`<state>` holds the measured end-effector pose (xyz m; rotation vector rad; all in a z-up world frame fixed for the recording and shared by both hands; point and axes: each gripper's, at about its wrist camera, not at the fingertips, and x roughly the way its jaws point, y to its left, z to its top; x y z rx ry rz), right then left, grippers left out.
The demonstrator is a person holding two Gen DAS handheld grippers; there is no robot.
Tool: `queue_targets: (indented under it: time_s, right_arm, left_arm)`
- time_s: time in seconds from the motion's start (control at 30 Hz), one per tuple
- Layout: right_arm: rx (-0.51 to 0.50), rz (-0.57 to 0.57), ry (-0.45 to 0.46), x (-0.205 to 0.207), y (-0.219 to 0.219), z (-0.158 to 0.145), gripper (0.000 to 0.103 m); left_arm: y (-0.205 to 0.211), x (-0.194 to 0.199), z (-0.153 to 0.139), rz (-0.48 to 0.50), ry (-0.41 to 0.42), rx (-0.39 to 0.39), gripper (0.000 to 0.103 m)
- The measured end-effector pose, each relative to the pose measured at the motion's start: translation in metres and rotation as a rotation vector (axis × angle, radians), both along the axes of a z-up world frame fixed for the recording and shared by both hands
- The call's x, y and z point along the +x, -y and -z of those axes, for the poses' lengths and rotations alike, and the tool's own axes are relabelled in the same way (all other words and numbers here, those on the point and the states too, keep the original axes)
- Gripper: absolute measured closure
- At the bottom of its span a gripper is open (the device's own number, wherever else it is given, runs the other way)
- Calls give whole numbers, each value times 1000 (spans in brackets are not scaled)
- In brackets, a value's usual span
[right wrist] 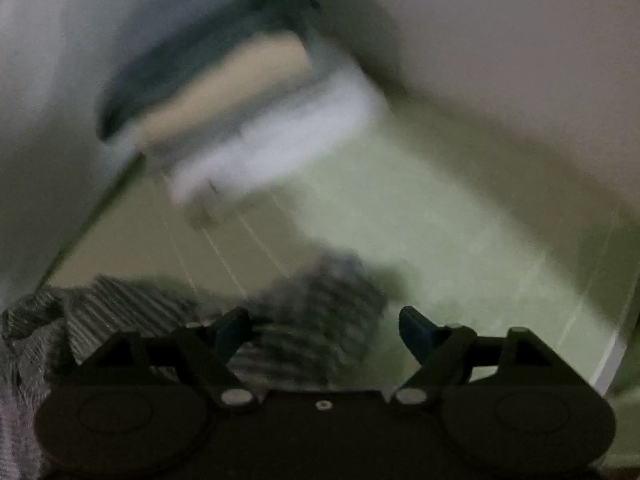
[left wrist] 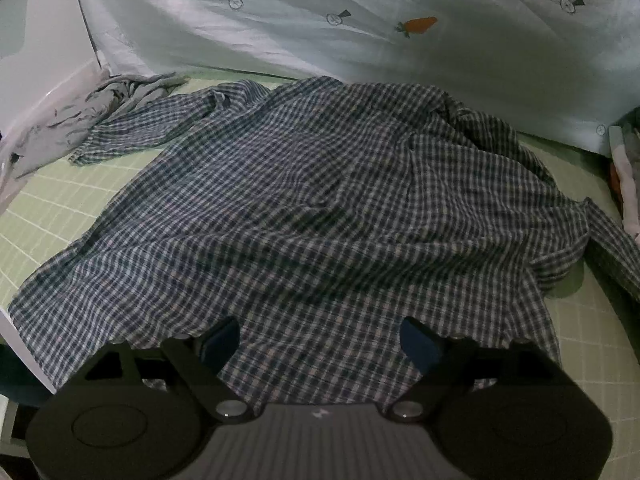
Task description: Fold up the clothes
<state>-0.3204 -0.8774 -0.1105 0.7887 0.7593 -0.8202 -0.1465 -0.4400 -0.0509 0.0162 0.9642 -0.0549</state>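
- Workpiece: a dark plaid button-up shirt (left wrist: 320, 208) lies spread, back panel up, on the green gridded mat (left wrist: 56, 200). It is not yet folded; the cloth is rumpled, not smoothed.
- Long axis: in the left wrist view the shirt runs from the hem, nearest the camera, away to the collar end near the pale carrot-print sheet (left wrist: 360, 20).
- Left gripper (left wrist: 320, 344): jaws wide apart, holding nothing. The hem passes directly between and under the fingers, so this gripper is the nearer one to the body of the shirt.
- Right gripper (right wrist: 324, 332): jaws wide apart, holding nothing. The view is motion-blurred. A plaid fold (right wrist: 320, 312), probably a sleeve or side edge, lies just ahead of the fingers; contact cannot be confirmed.
- Sleeves: one sleeve (left wrist: 132, 128) trails to the far left, its cuff touching a crumpled grey garment (left wrist: 80, 120). The other side bunches at the right edge of the mat.
- Edges: the mat's near-left edge sits just beside the hem corner. A blurred stack of folded items (right wrist: 240, 92) stands beyond the right gripper.
- Open room: bare mat shows left of the shirt and ahead of the right gripper.
- Judgement: the next move likely calls for pinching the hem or side edge and carrying it across the long axis. The risk is snagging the grey garment with the left sleeve.
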Motion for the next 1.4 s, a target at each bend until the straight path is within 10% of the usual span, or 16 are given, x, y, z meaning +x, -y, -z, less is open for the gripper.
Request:
queue_targets:
  time_s: [0.17,0.33,0.5,0.57,0.67,1.07,1.4]
  right_arm:
    - [55,-102,15,15,1,5,94]
    - [-237,-43,-57,16,18,-29,96]
    - [-374,-74,-285,44,27,-17,66]
    - [-389,-79,-261,46,15,-22,34]
    - [-392,-81,-168,56,-9,-34,15]
    - [-279,-296,57,192,-122,-59,5]
    - [-161,-300,143,327,-174,-68,5]
  left_arm:
    - [6,1,-1,10,3,5,16]
    - [5,1,-7,23,17,32,16]
    - [-14,4,-12,5,14,72,14]
    - [-27,5,-12,-10,9,88,13]
    - [-48,12,-11,-32,0,101,12]
    - [-114,96,-30,-8,53,115,11]
    - [-121,264,-23,133,100,29,11]
